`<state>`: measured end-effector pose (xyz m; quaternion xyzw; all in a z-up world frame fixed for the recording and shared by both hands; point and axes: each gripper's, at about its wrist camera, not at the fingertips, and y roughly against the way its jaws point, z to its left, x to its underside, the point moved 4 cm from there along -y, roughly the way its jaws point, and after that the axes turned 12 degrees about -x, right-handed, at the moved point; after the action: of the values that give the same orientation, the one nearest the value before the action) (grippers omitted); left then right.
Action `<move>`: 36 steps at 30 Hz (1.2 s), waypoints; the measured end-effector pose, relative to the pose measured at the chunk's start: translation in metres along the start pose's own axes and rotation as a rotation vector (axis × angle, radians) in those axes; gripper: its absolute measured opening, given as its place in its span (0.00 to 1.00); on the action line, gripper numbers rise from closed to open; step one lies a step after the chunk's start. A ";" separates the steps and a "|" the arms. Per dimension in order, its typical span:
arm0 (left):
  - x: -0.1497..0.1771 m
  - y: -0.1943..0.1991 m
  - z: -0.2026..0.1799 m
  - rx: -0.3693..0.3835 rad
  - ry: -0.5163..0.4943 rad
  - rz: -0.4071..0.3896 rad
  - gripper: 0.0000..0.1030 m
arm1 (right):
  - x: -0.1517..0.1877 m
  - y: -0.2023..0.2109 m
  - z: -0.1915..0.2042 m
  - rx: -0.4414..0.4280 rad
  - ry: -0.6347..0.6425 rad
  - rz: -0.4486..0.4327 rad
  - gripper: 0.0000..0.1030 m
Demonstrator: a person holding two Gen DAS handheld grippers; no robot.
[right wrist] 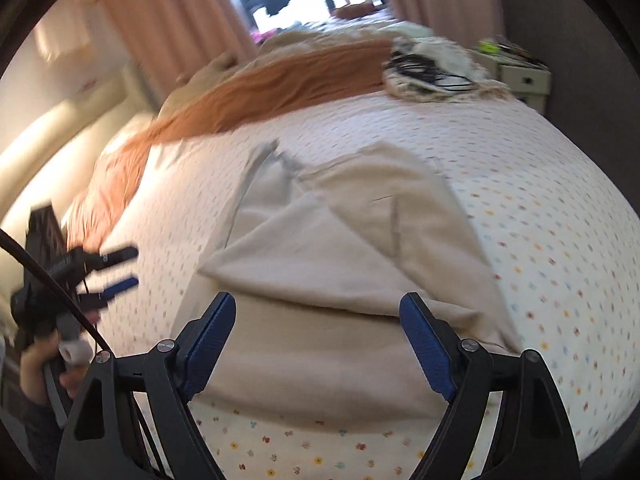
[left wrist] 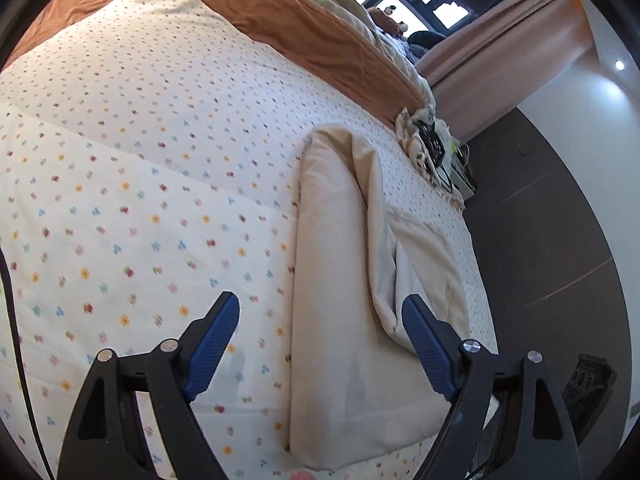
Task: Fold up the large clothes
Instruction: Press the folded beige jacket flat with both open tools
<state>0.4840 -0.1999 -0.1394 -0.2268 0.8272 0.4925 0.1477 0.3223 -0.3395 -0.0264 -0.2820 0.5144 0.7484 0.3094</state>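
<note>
The bed carries a white bedspread printed with small coloured flowers; an orange blanket lies across its far end. The cream garment lies partly folded on the bedspread — near the bed's edge beside the dark floor. Left gripper: jaws spread wide, nothing between them. Right gripper: jaws spread above the garment's near hem — pads clear of the cloth.
</note>
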 end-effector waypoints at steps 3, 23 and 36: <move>-0.011 0.005 0.008 0.023 0.013 -0.015 0.82 | -0.010 -0.026 0.019 0.011 0.099 0.067 0.81; -0.035 0.021 0.032 0.013 0.039 -0.055 0.82 | -0.049 -0.109 0.052 0.195 0.405 0.181 0.08; -0.016 -0.015 -0.011 0.031 -0.043 -0.020 0.82 | -0.109 -0.056 -0.017 0.278 0.279 0.035 0.04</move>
<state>0.5048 -0.2124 -0.1378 -0.2221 0.8290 0.4830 0.1736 0.4366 -0.3583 0.0155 -0.3284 0.6556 0.6290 0.2582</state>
